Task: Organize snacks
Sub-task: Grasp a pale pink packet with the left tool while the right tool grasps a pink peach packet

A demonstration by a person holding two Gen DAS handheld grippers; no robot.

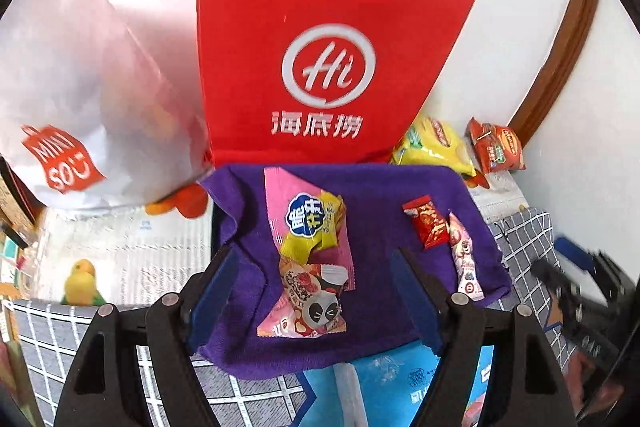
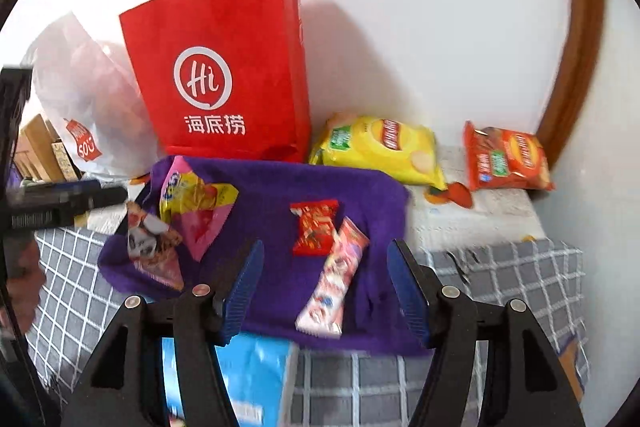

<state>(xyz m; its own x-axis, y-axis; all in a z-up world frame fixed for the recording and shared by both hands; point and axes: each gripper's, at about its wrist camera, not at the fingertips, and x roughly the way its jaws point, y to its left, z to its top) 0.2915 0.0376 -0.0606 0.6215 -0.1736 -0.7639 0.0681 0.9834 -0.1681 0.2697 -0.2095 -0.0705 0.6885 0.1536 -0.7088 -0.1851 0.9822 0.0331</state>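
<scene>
A purple towel [image 1: 380,195] [image 2: 272,187] lies on the checked cloth with several snack packets on it. In the left wrist view my left gripper [image 1: 314,255] hovers open above a pink and yellow packet [image 1: 308,223] and a cartoon-face packet [image 1: 312,299], touching neither. In the right wrist view my right gripper [image 2: 326,247] hangs open over a small red packet [image 2: 316,227] and a long pink and white packet [image 2: 336,287], with nothing pressed between its pads. The same two packets lie at the towel's right in the left view: red packet [image 1: 428,227], long packet [image 1: 464,259].
A red paper bag [image 2: 224,87] and a white plastic bag [image 2: 80,95] stand against the wall behind the towel. A yellow chip bag [image 2: 380,147] and an orange chip bag [image 2: 508,159] lie at the back right. A blue packet [image 2: 256,367] sticks out under the towel's near edge.
</scene>
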